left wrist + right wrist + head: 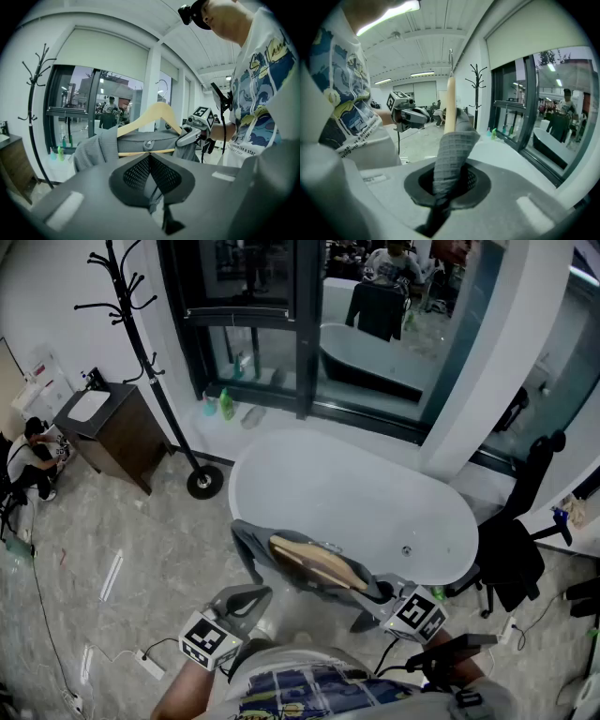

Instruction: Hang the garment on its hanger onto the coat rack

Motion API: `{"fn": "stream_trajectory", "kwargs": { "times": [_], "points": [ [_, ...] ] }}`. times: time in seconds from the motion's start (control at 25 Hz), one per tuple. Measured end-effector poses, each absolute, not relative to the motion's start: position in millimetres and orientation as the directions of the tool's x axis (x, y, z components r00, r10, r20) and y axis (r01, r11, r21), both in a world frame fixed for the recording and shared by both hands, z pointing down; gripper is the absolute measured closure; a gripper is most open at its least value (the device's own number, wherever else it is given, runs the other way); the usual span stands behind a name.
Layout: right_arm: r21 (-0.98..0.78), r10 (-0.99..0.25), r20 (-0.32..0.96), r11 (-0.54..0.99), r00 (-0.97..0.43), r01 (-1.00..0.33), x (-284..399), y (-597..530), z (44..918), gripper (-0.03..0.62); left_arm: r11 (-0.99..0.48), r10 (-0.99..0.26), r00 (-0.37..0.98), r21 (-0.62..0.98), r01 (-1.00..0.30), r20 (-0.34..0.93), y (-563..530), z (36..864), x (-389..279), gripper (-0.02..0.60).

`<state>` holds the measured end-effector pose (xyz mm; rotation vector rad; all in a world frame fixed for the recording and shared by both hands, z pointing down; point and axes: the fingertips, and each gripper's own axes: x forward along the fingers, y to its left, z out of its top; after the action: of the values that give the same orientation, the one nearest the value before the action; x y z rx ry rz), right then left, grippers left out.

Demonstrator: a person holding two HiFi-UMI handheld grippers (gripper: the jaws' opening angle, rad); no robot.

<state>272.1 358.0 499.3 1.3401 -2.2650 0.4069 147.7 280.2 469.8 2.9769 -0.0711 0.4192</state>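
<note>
A grey garment (251, 547) on a wooden hanger (314, 563) is held level over the near rim of a white bathtub. My left gripper (253, 596) is shut on the garment's left part, and grey cloth runs into its closed jaws (151, 187). My right gripper (370, 601) is shut on the cloth at the hanger's right end (443, 187). The hanger's metal hook (450, 58) points up. The black coat rack (141, 343) stands at the far left, well away from both grippers, and shows in the left gripper view (30, 108) and the right gripper view (476, 89).
The white bathtub (375, 474) lies right behind the garment. A brown cabinet with a sink (117, 432) stands left of the rack's round base (204, 482). A black office chair (516, 549) is at the right. A power strip (148, 664) and cables lie on the floor. A person (33, 465) sits far left.
</note>
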Motion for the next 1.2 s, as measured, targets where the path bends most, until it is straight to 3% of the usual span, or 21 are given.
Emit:
{"fn": "stream_trajectory", "kwargs": {
  "times": [0.56, 1.2],
  "points": [
    [-0.069, -0.672, 0.527, 0.576, -0.520, -0.814, 262.0, 273.5, 495.6, 0.586, -0.962, -0.169, 0.945, 0.162, -0.220, 0.281, 229.3, 472.0, 107.1, 0.578],
    [-0.012, -0.593, 0.494, 0.726, -0.636, -0.688, 167.1, -24.7, 422.6, 0.588, -0.949, -0.268, 0.937, 0.110, -0.297, 0.222, 23.3, 451.2, -25.1, 0.578]
  ]
}}
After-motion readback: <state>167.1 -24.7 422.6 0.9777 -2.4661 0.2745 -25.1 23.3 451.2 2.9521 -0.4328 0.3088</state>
